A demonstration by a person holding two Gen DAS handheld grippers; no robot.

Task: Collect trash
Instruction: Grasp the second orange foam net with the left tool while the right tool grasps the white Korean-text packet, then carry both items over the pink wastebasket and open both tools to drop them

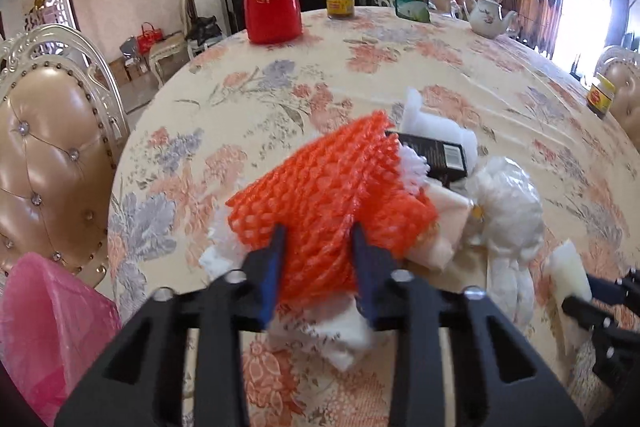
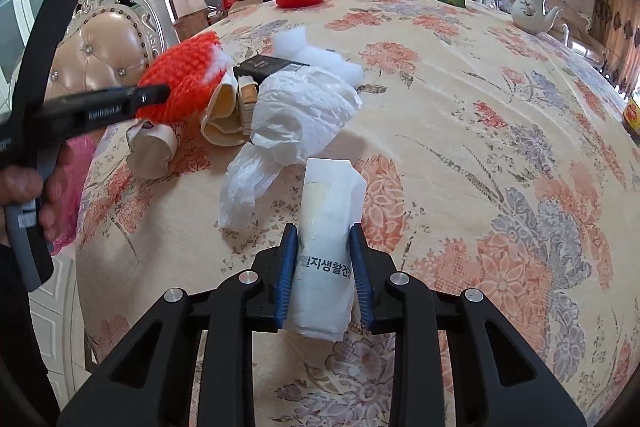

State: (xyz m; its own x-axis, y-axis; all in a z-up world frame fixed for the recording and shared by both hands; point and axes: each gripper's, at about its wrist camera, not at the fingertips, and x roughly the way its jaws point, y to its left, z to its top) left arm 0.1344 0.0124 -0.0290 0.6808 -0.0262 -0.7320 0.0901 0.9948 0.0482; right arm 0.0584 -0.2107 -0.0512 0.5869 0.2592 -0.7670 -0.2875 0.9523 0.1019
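So far the collecting looks barely begun: most of the rubbish lies in one heap on the counter, and nothing shows inside the pink bag that hangs off the counter's edge beside the heap, below the padded chair.

The left gripper has its fingers clamped on the orange foam net, which sits on top of the heap. The right gripper has its fingers clamped on a white paper packet with dark printed lettering, lying just in front of the heap.

Left on the counter, by the look of it: a crumpled clear plastic bag right beside the net, a black carton behind it, white foam pieces at the heap's far side, and cream wrappers under the net.

The net is a stretchy mesh sleeve, bright orange with a white fringe, soft and bunched where the fingers squeeze it. The packet is flat, creased and folded at its far end. I judge both grabbed pieces still need carrying to the pink bag.
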